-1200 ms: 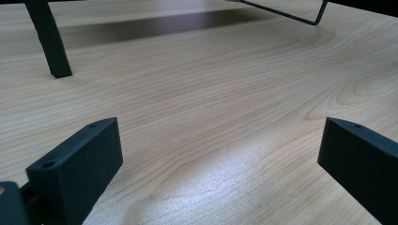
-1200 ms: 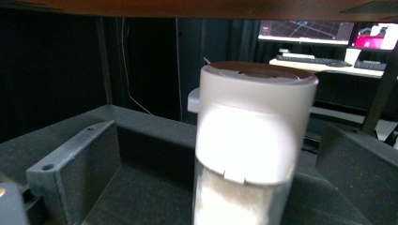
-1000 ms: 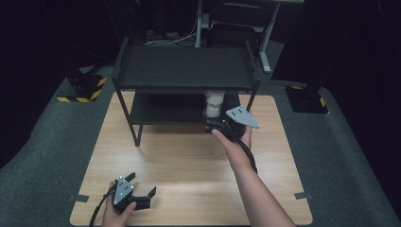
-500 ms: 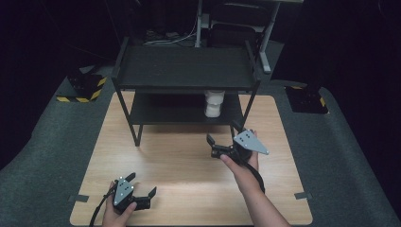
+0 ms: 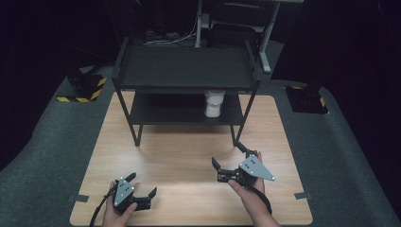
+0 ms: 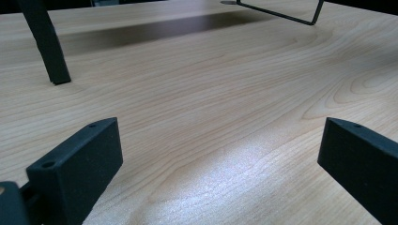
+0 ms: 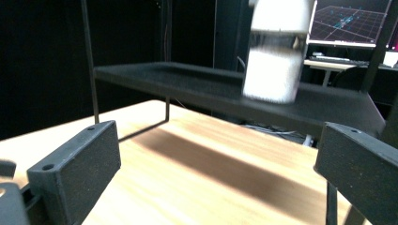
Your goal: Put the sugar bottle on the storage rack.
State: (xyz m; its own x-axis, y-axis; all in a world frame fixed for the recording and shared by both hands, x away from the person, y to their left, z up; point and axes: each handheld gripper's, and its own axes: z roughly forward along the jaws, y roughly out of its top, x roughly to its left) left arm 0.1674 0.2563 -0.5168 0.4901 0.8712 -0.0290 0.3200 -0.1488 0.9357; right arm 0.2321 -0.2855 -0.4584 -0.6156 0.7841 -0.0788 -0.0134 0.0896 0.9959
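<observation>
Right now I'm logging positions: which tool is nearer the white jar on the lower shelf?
Right. The right tool is in front of the white jar, near the shelf's leg; the left tool sits at the table's near-left edge.

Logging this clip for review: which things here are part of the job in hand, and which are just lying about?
Part of the job:
white jar, standing on the lower shelf of the black rack
right gripper, open, over the table
left gripper, open, low at the near edge

Lying about:
yellow-black striped blocks on the floor
tape marks at the table's corners

jar [image 5: 213, 103] on lower shelf [image 5: 156, 113], right end | rack [image 5: 187, 61] at table [image 5: 189, 161] rear
</observation>
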